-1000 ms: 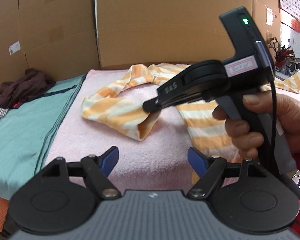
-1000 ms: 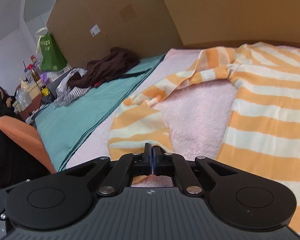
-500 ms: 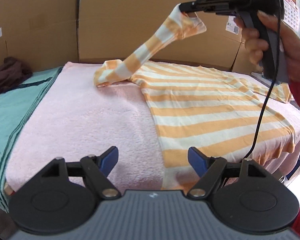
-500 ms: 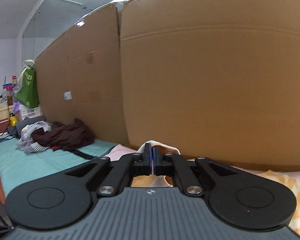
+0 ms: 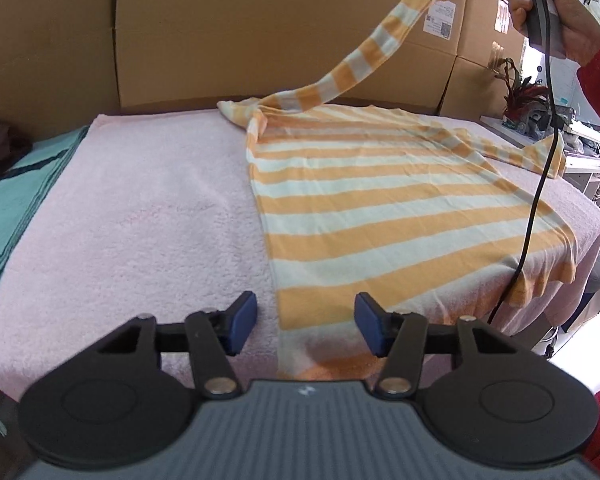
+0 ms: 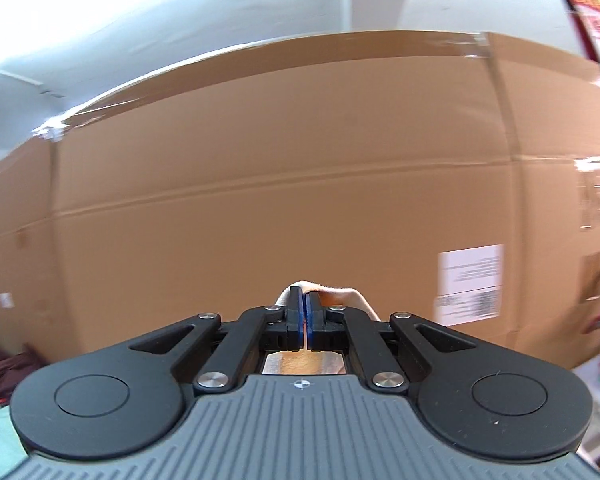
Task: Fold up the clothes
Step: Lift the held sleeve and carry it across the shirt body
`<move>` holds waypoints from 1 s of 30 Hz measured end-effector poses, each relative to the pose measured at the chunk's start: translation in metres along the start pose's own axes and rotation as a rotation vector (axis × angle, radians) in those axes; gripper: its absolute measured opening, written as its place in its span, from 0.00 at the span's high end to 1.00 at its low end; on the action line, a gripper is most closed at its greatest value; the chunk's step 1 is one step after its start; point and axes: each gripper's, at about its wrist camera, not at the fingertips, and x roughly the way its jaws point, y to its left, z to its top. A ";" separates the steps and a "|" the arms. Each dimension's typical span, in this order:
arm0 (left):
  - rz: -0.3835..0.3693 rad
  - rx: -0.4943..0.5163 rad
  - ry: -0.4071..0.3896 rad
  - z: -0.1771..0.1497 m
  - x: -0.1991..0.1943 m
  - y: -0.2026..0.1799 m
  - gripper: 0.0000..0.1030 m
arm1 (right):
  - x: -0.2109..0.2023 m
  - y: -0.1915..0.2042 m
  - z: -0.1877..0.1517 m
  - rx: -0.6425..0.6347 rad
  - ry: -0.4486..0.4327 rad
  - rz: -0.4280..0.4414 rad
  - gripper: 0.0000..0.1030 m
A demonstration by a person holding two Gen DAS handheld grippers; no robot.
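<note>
Orange-and-cream striped cotton shirt (image 5: 400, 208): spread flat on the right half of the pale pink fleecy blanket (image 5: 148, 216), hem at the near edge, collar end toward the brown cardboard wall (image 5: 228, 28).
Sleeve, change: a second ago crumpled on the blanket beside the body; half a second ago lifted partway; now drawn up high and taut to the top right corner of the left view.
Sleeve (image 5: 384, 36), look: a long diagonal band of stripes, its cuff bunched at the top, its root puckered where it joins the shoulder.
Other sleeve: lying flat toward the far right edge of the blanket.
Right gripper (image 6: 303, 312): blue pads pressed together on the cuff, a pale fold of cloth poking out past the tips; earlier aimed down at the blanket, now facing the cardboard wall.
Right hand (image 5: 556, 12): wrapped round the gripper's handle, red cuff at the wrist, black cable hanging down across the shirt.
Left gripper (image 5: 305, 322): blue pads apart, just been closing from a wider spread, nothing pinched; hem's left corner showing between them below.
Teal cloth (image 5: 8, 200): at the blanket's left edge.
</note>
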 end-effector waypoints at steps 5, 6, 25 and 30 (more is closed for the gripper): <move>-0.011 -0.028 0.017 0.005 0.001 0.001 0.78 | 0.005 -0.043 -0.008 0.012 0.023 -0.079 0.98; -0.017 -0.039 0.022 0.005 0.001 0.002 0.78 | 0.006 -0.049 -0.010 0.018 0.032 -0.085 0.98; -0.009 -0.153 0.058 0.010 -0.005 0.012 0.98 | 0.006 -0.092 -0.021 0.086 0.069 -0.093 0.98; -0.021 -0.057 0.001 0.028 -0.019 -0.020 0.98 | 0.011 -0.090 -0.018 0.041 0.062 -0.127 0.98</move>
